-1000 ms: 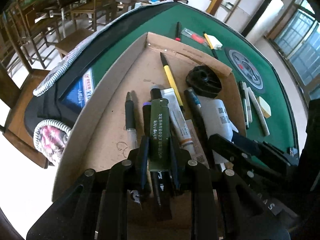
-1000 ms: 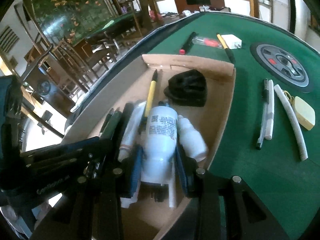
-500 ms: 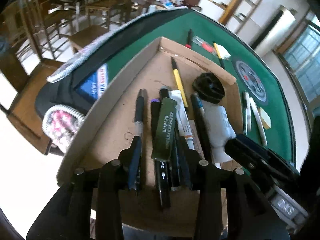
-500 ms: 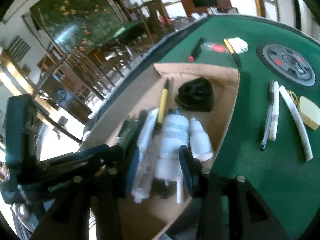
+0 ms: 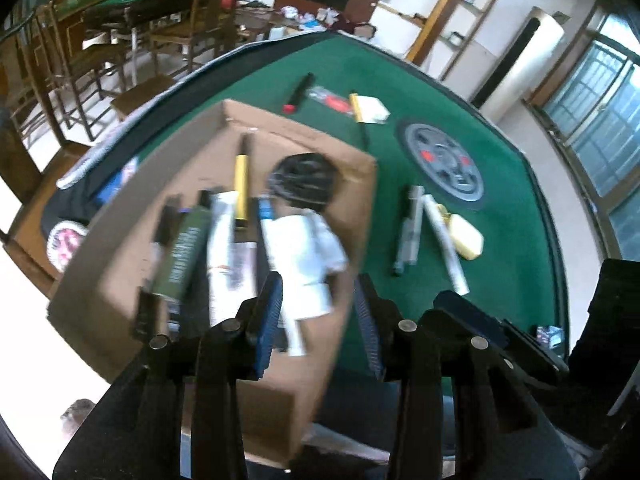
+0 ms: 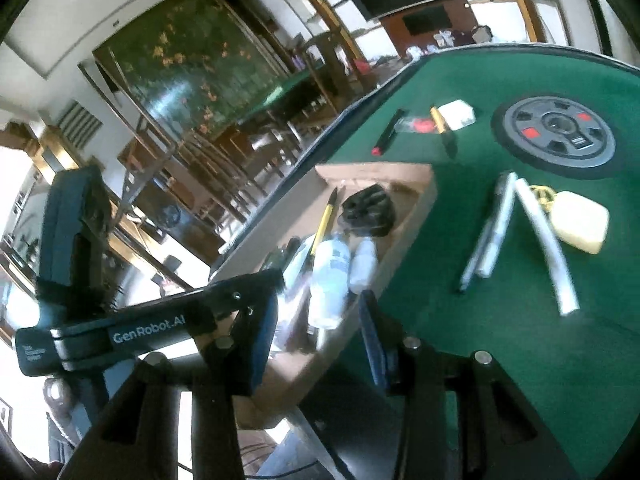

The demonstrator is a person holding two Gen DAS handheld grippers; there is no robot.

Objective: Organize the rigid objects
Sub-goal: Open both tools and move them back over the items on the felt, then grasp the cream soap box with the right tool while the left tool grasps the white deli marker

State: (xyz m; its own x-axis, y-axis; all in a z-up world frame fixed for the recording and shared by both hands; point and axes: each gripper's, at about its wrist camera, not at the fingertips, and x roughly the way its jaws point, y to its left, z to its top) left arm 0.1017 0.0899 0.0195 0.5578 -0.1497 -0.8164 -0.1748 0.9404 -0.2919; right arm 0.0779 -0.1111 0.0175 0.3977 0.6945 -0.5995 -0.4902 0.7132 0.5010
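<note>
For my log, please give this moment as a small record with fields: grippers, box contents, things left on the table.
left gripper: open, holds nothing
right gripper: open, holds nothing
cardboard box: on the green table
in box: white bottle, green tube, yellow pen, black round part
on table, outside box: yellow sponge, white tube, red-tipped black marker

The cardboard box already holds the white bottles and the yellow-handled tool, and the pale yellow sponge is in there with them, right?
Not quite. The cardboard box does hold the white bottles and the yellow-handled tool, but the pale yellow sponge lies outside it on the green table. The right wrist view shows this.
</note>
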